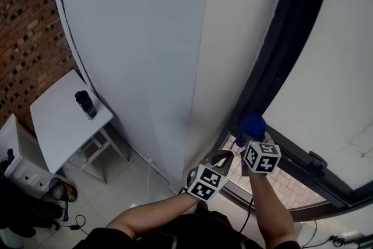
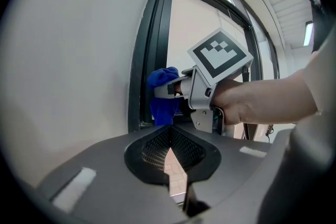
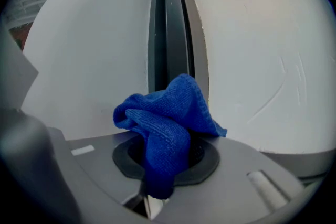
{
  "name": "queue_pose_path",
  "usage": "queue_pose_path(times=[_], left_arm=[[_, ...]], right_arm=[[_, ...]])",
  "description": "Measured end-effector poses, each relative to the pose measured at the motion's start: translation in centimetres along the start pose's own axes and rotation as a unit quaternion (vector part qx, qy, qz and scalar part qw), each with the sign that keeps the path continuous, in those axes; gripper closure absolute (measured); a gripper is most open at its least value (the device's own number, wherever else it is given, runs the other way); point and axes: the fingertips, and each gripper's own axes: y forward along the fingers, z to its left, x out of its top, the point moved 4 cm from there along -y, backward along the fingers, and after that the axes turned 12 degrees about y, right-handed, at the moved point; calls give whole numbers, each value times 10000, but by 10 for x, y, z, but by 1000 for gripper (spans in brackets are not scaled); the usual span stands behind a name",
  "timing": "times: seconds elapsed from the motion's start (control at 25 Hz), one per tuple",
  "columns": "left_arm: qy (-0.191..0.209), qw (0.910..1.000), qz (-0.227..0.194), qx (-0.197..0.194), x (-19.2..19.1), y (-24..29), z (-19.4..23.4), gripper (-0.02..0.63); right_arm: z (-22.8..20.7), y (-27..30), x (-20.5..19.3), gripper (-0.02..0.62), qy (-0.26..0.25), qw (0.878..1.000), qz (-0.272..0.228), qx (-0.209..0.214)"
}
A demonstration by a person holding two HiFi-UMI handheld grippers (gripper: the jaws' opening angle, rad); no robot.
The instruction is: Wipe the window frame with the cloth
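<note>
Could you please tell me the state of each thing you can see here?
Cloth: bunched, close to the frame.
Right tongs: shut on the cloth.
Left tongs: shut, empty.
Bottle: upright on the table.

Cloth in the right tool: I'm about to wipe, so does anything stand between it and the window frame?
Nothing visible does. The right tool is shut on the cloth, bunched just in front of the dark window frame. The left tool, shut and empty, is off to one side.

The cloth (image 3: 157,113) hides where the right hand-held gripper (image 3: 167,139) pinches it.
</note>
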Motion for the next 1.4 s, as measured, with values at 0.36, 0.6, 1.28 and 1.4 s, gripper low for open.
queue_pose_path(times=[0.36, 0.6, 1.28, 1.4], left_arm=[[-69, 9994, -199, 263, 52, -10, 8, 614], [17, 9992, -306, 260, 77, -13, 6, 614], [187, 9965, -772, 252, 185, -9, 22, 614], [223, 9952, -921, 256, 208, -13, 23, 614]], right_arm=[[20, -23, 78, 522, -207, 9992, -349, 47], [30, -30, 116, 522, -345, 9988, -293, 192], [59, -57, 232, 522, -708, 9952, -561, 368], [64, -62, 246, 522, -755, 9948, -563, 401]])
